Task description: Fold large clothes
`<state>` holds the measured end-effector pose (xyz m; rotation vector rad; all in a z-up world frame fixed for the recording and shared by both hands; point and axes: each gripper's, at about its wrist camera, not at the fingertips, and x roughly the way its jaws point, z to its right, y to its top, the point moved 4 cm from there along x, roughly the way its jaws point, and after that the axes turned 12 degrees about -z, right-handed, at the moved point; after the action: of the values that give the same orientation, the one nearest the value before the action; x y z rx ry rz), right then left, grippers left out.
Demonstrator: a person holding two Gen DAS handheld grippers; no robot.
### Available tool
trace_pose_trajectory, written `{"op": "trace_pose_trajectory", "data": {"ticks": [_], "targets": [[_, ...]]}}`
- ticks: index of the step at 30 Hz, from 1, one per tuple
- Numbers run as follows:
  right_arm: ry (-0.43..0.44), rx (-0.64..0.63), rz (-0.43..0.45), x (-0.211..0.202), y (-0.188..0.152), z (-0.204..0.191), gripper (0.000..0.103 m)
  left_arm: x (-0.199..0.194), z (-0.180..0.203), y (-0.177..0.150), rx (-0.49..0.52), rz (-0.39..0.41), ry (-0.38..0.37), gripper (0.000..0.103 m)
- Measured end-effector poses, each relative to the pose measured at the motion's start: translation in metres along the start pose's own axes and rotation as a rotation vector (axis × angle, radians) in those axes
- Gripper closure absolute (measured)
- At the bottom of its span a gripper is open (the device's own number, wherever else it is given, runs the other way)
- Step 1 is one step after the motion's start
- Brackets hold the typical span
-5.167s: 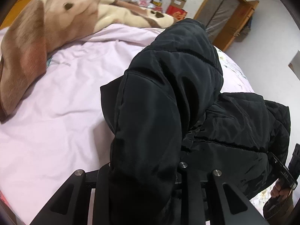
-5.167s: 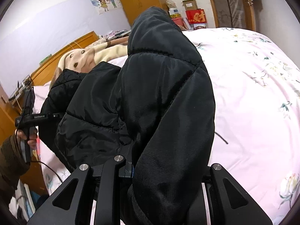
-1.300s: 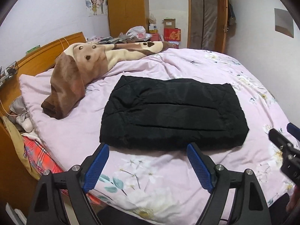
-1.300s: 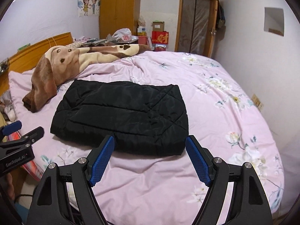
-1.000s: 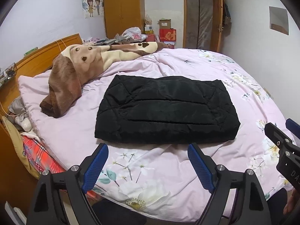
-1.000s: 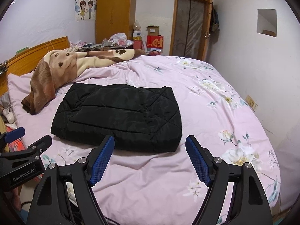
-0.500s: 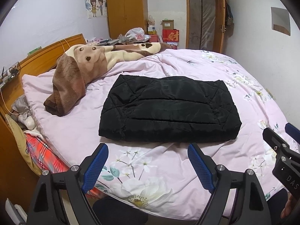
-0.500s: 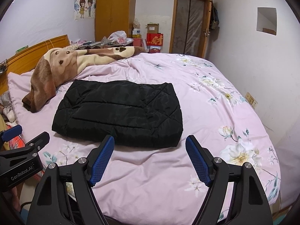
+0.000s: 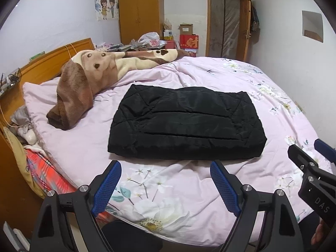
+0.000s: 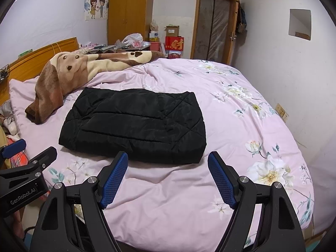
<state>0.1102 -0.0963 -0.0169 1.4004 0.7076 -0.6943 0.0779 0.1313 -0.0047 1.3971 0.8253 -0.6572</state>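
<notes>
1. Bed with a pink floral quilt (image 9: 189, 189) fills both views. A wooden headboard (image 9: 52, 61) stands at the left and bare wall at the right.
2. Brown and cream plush blanket (image 9: 84, 84) lies bunched near the headboard, just beside the folded garment and, as far as I can tell, not touching it.
3. Black quilted padded coat (image 9: 184, 124) lies about mid-bed as a flat, squared bundle. No sleeve or hood shows outside its outline, so the folding looks finished; at most a little smoothing of the puffed near edge is left.
4. Bundle's long axis runs across both views, from the headboard side toward the wall side. One long edge faces the cameras, and the shorter ends point left and right. Which end is collar or hem cannot be told.
5. Left gripper (image 9: 166, 180) hangs off the near edge of the bed, its blue-padded fingers (image 9: 107, 184) spread wide with nothing between them, apart from the coat.
6. Right gripper (image 10: 168, 174) sits likewise, fingers (image 10: 115, 174) spread and empty, aimed at the coat's near right corner.
</notes>
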Motion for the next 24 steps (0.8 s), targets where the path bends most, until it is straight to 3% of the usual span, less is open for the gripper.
{"op": "trace_pose_trajectory", "data": {"ticks": [24], "targets": [[0.001, -0.007, -0.006, 0.0004, -0.0020, -0.0006, 0.025, 0.0003, -0.0003, -0.0038, 0.014, 0.007, 0.023, 0.017]]}}
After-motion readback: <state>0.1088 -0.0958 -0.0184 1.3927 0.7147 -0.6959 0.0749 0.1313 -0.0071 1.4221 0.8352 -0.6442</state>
